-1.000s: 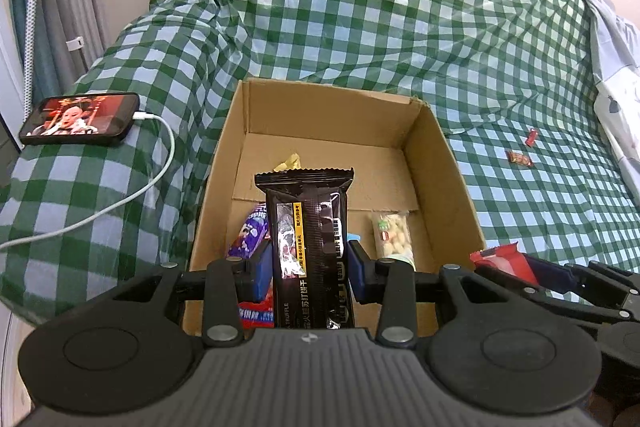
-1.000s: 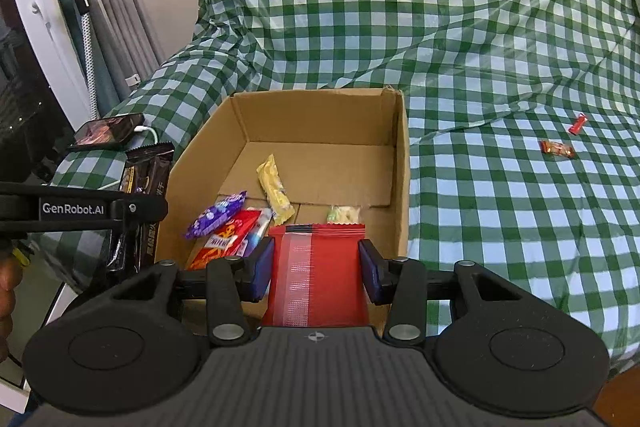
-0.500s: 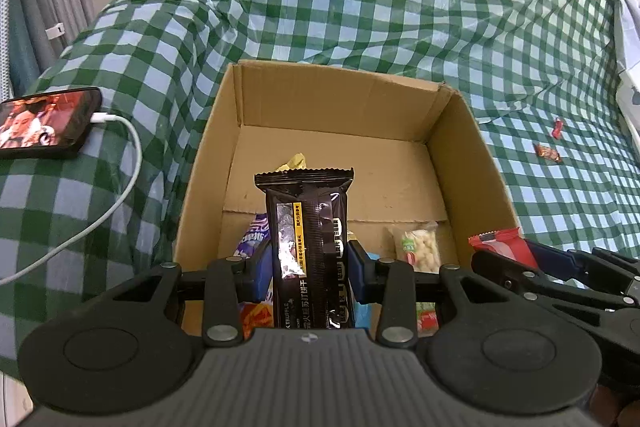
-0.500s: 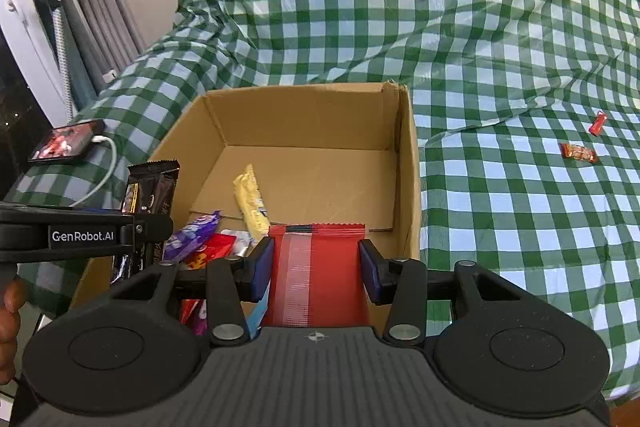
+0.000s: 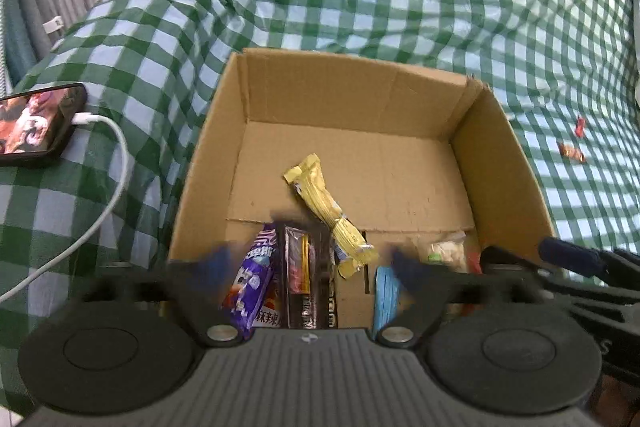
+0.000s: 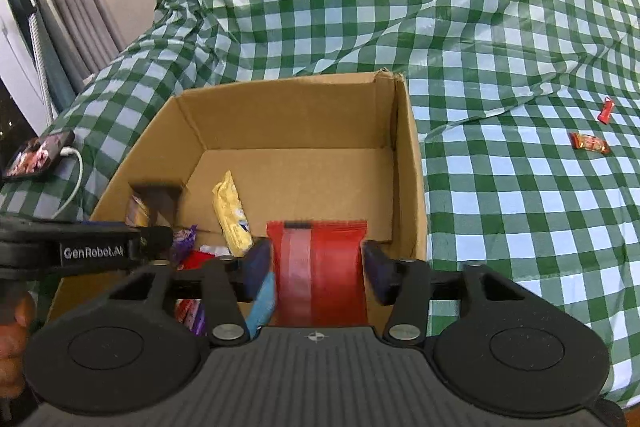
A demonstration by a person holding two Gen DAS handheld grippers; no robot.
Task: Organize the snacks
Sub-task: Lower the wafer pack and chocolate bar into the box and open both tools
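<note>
An open cardboard box (image 5: pixel 500 163) (image 6: pixel 408 163) sits on the green checked cloth. My left gripper (image 5: pixel 308 263) is open above the box's near end, its fingers blurred. The black snack bar (image 5: pixel 306 283) is loose between them, over a purple packet (image 5: pixel 256 279) and beside a yellow packet (image 5: pixel 328 211). In the right wrist view the black bar (image 6: pixel 158 201) appears blurred by the left gripper. My right gripper (image 6: pixel 318 267) holds a red packet (image 6: pixel 320 267) over the box's near right corner, fingers against its sides.
Two small red candies (image 6: pixel 590 143) (image 5: pixel 572 151) lie on the cloth to the right of the box. A phone (image 5: pixel 32 125) with a white cable lies to the left. Curtains hang at the far left. A blue packet (image 5: pixel 386 295) and a pale snack bag (image 5: pixel 444 251) lie in the box.
My left gripper has opened and let go of the black bar, which drops into the box. Both grippers have moved forward over the box. The right gripper still holds the red packet.
</note>
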